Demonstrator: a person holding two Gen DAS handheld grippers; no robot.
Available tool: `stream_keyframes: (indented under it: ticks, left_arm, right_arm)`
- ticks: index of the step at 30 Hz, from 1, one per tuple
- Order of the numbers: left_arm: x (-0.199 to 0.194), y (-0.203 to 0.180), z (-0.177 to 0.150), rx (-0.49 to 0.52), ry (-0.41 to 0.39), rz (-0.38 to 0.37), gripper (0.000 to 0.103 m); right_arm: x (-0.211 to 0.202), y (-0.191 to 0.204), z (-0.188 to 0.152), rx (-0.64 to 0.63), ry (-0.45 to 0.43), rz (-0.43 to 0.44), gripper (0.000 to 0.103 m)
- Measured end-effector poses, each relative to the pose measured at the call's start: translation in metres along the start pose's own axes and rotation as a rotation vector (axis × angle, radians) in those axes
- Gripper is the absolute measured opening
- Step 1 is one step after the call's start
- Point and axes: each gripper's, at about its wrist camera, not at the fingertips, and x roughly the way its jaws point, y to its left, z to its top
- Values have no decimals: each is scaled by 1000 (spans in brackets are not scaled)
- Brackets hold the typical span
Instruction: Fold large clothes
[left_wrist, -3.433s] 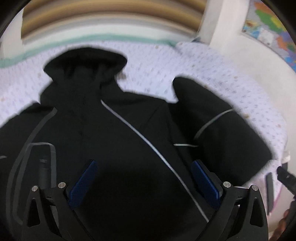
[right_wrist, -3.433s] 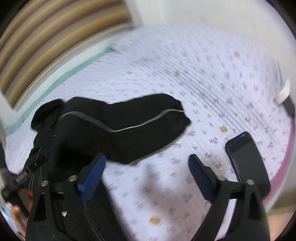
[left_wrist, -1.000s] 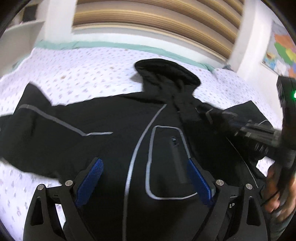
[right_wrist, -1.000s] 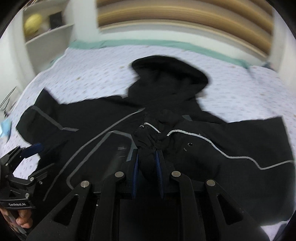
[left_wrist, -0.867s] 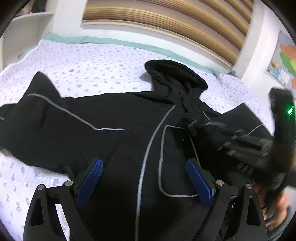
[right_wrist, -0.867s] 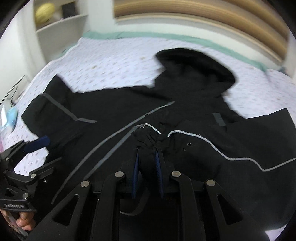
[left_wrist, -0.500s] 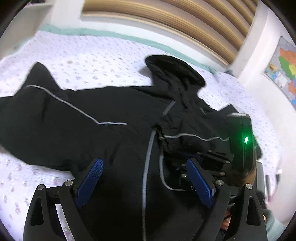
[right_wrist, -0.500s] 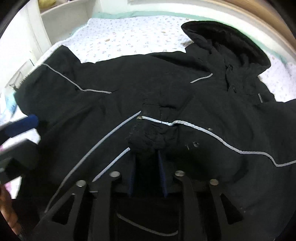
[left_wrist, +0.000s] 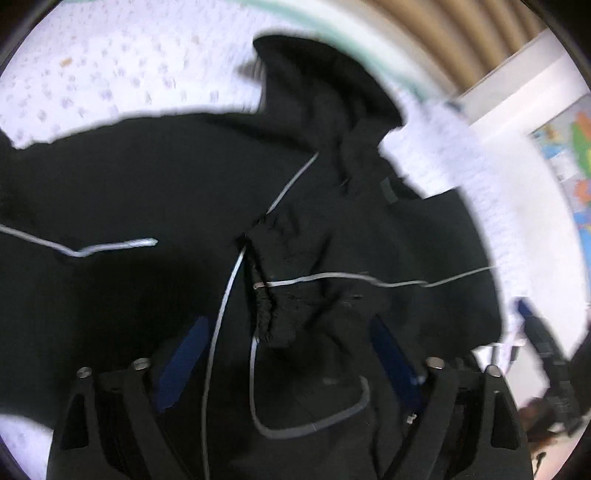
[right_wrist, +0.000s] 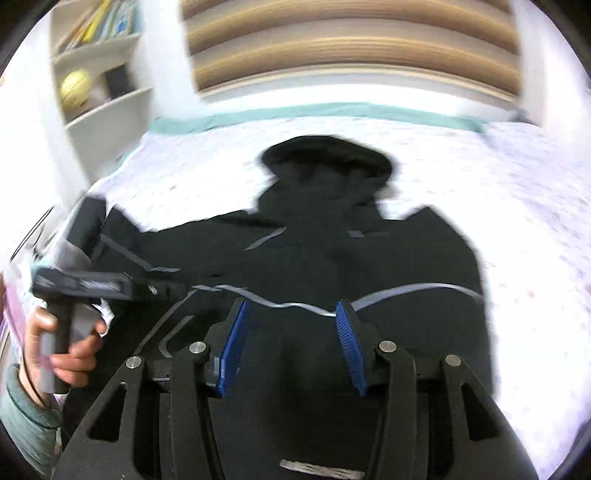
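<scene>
The black jacket (right_wrist: 369, 251) lies spread on the bed (right_wrist: 498, 192). Left tool (left_wrist: 291, 354), closing, stands wide; right tool (right_wrist: 291, 343), just opening, grips nothing.

Motion blur smears both views. Left of the left gripper (left_wrist: 284, 354), the black jacket (left_wrist: 147, 177) has its sleeve cut off by the frame edge. Left of the right gripper (right_wrist: 291, 343), books on the shelf (right_wrist: 99, 62) are unreadable.
</scene>
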Motion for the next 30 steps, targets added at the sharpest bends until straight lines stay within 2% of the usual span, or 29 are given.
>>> stream_keyframes:
  ticks: [2,3,5,6,7,9,12,13,16,19,20,21,23,26,29,30]
  left_arm:
    - [23,-1,3,-15,41,-7,64]
    - [28,-3,3,-4,34,17,58]
    - [29,-15,2,56,-12,122,34]
    - [25,-21,2,82,-41,170,28]
    - [17,-23,2,86,-72,155,24]
    - [-7,-22,4,78,-150,123,22]
    - [-50,-6,5,57,-277,162,22]
    - [-59,3,5,37,-293,173,22]
    - [-75,37,1,-19,-283,177,22]
    - [-51,58,-3,-29,-164,199,23]
    - [-37,62,-6,-16,-120,222,24]
    - [-29,62,-10,6,-108,248,27]
    - [-26,60,-15,40,-130,261,30]
    - [-38,55,-18,56,-178,261,39]
    - [-68,46,-20,54,-282,260,45]
    - [-78,40,-23,66,-319,244,50]
  right_arm:
    - [-11,-23,-3,28,-7,-58,51]
    - [-15,-34,-4,42,-9,-85,51]
    - [-19,-54,-7,73,-3,-123,51]
    - [-19,-61,-7,91,2,-134,51]
    - [-18,-71,-7,115,7,-147,51]
    - [-16,-83,-7,146,11,-163,51]
    - [-5,-93,-4,184,25,-172,51]
    - [2,-93,-3,186,37,-172,51]
    - [31,-82,-4,171,93,-166,55]
    - [67,-68,-10,144,157,-148,60]
    - [84,-64,-14,129,190,-173,60]
    - [104,-61,-21,118,242,-202,60]
    - [139,-58,-38,91,335,-255,61]
    - [149,-47,-44,15,317,-323,61]
    - [145,-52,-36,50,348,-313,61]
    - [141,-52,-33,58,350,-310,61]
